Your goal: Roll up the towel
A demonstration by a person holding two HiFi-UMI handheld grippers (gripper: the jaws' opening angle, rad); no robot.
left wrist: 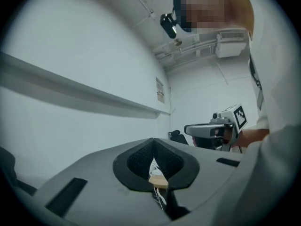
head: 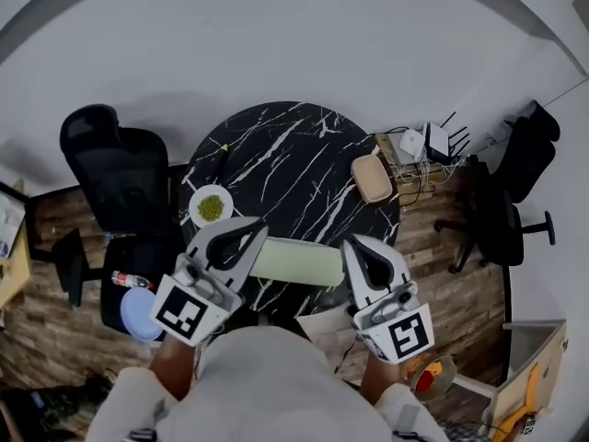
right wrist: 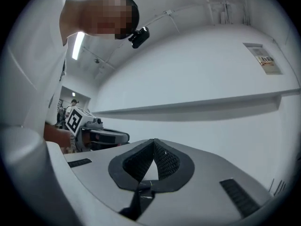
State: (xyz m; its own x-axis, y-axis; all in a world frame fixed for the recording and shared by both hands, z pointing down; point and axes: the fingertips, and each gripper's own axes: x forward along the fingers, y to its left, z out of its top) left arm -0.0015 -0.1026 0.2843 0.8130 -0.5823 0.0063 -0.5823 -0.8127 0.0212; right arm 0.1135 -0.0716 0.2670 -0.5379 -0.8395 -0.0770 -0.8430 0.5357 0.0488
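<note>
Nearest the lens, at lower centre, is the person's white-clad torso, with both grey two-jaw tongs held level before it. Left tongs and right tongs are each pressed shut on nothing. Between them in the frame, the pale green rolled towel lies on the round black marble counter, close to its near rim. It looks finished, hence the empty tongs. Upper counter is bare, with a white plate of green pieces at left and a tan lidded box at right.
</note>
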